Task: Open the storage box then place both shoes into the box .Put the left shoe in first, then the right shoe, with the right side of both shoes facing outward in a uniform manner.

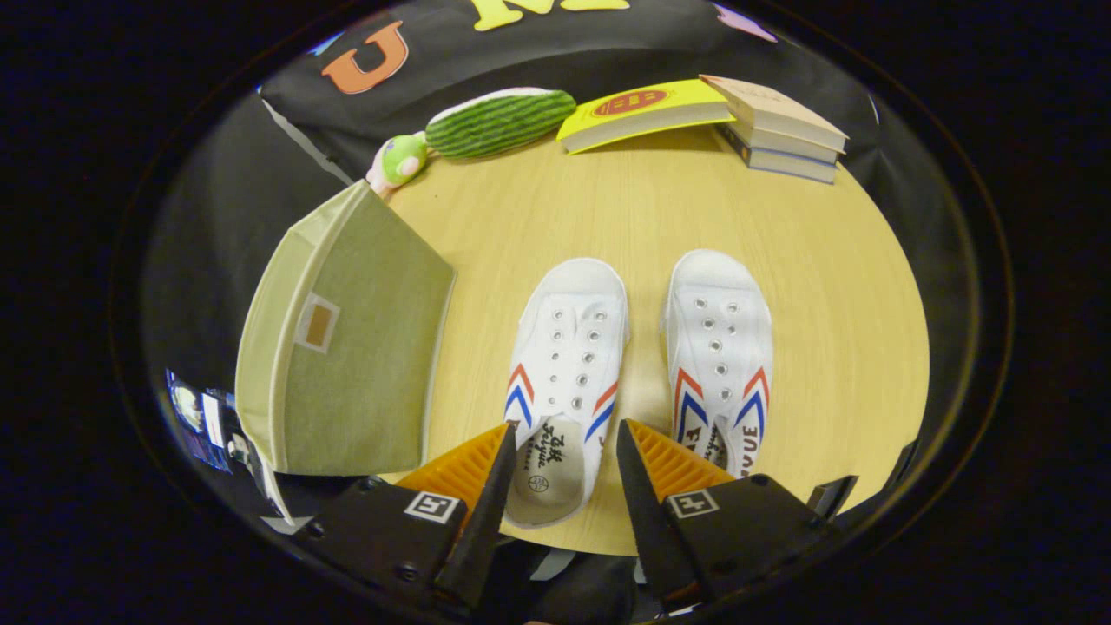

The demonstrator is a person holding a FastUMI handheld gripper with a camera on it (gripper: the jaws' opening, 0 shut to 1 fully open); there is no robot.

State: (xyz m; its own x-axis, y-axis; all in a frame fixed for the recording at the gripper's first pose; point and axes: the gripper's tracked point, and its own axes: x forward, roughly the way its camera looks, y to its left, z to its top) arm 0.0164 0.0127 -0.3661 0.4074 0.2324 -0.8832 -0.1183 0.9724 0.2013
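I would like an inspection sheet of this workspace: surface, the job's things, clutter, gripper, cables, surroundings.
Surface: round wooden table, bare ahead of the shoes.
Job's things: storage box, lid shut, stands beside the left shoe. Left shoe and right shoe lie side by side, toes pointing away, no laces.
Clutter: green plush toy, yellow book and a stack of books at the table's far edge.
Gripper: gripper open, holding nothing; the left shoe's heel lies between the fingers.
Cables: nothing seen.
Surroundings: black cloth wall behind the table.
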